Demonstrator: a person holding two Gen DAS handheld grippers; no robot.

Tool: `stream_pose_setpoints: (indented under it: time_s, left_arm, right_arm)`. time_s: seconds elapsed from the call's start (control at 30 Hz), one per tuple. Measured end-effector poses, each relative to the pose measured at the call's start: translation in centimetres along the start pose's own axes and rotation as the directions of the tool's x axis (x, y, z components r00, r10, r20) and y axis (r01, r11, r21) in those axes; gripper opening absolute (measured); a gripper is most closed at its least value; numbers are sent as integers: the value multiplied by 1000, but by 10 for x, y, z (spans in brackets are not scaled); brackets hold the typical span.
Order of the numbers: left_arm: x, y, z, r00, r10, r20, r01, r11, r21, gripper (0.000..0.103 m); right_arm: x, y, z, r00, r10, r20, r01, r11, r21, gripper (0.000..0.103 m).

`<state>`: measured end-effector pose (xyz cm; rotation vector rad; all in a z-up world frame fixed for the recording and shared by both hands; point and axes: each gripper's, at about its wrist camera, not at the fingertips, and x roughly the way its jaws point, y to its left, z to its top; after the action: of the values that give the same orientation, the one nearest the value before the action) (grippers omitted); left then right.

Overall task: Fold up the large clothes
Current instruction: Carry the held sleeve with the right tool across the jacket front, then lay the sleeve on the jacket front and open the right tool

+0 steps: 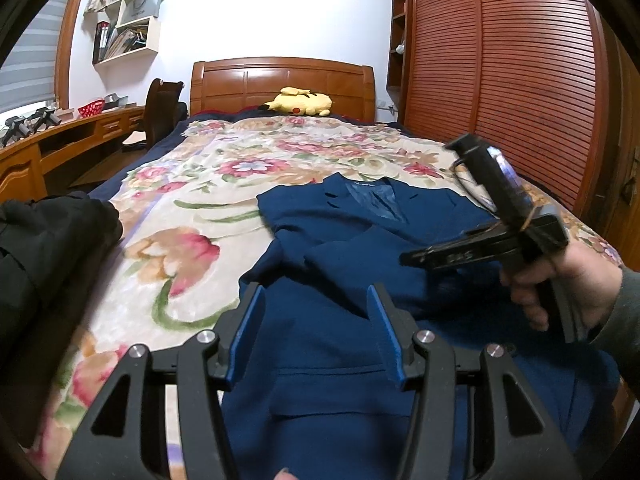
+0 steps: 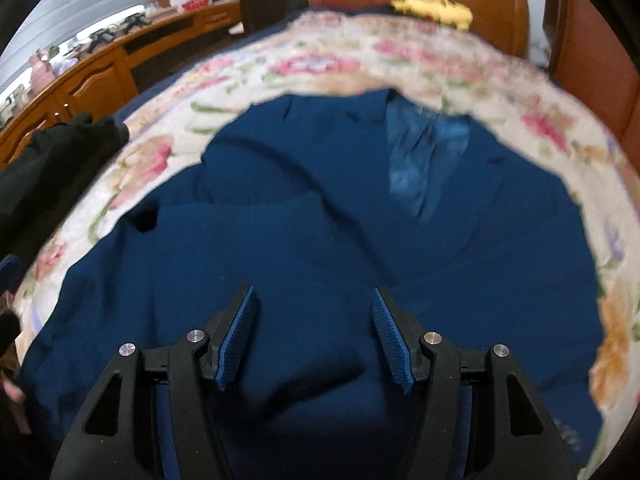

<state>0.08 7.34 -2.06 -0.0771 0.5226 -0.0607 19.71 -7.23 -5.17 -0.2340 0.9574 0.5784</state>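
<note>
A dark blue suit jacket [image 1: 360, 248] lies front up on the floral bedspread [image 1: 192, 208], collar toward the headboard, one sleeve folded across its chest. It fills the right wrist view [image 2: 320, 220]. My left gripper [image 1: 316, 300] is open and empty, just above the jacket's lower left part. My right gripper [image 2: 314, 300] is open and empty, hovering over the folded sleeve near the jacket's middle. In the left wrist view the right gripper's body [image 1: 500, 224] shows from the side, held in a hand over the jacket's right half.
A black garment [image 1: 48, 248] lies heaped at the bed's left edge. A yellow plush toy [image 1: 300, 102] sits by the wooden headboard [image 1: 280, 80]. A wooden desk [image 1: 60, 140] and chair stand to the left, a slatted wardrobe [image 1: 500, 60] to the right.
</note>
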Motion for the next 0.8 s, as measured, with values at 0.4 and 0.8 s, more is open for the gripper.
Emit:
stream_pose_setpoints:
  time_s: [0.4,0.8]
  left_arm:
    - [-8,16,-4,1000,15,11,-15,1000,-15,52]
    - [-18,23,-9,1000,18,23,-18,999,-32,52]
  right_arm:
    - [-23,33,-4,991,108,83,-99,990,-101,8]
    - [-82,78,-65,969,220,115,-193,959,-206,8]
